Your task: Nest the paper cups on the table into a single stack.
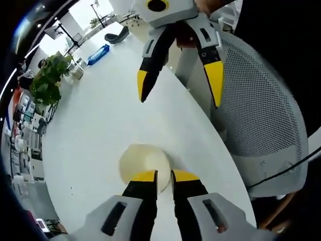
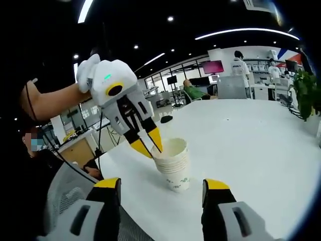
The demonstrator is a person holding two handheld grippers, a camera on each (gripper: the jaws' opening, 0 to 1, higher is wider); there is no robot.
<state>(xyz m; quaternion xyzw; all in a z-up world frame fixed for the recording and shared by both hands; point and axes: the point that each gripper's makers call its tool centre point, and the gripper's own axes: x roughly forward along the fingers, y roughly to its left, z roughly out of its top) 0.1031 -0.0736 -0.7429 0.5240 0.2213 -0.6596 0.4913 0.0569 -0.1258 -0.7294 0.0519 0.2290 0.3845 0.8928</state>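
The cups [image 2: 173,164] stand nested in one upright stack on the white table [image 2: 251,150], near its curved edge; from the left gripper view the stack [image 1: 143,165] is seen from above, its round mouth open just ahead of that view's own jaws. The left gripper [image 2: 148,145] comes down on the stack at a slant from the upper left, and its yellow-tipped jaws sit close together at the rim of the top cup, one tip outside the wall and the other seemingly inside, so it appears to pinch that rim, though the contact itself is too small to make out for certain. In the left gripper view those same jaws [image 1: 164,175] rise nearly closed with the rim between them. A bare forearm [image 2: 55,103] reaches in level from the left behind the white body of this gripper. The right gripper [image 2: 163,188] hangs back from the stack, its jaws spread wide and holding nothing; in the left gripper view it [image 1: 179,88] enters from the top, pointing down toward the table, tips well apart. A grey mesh chair [image 1: 261,125] stands just beside the table edge. A potted plant [image 1: 47,80] sits at the far side of the table.
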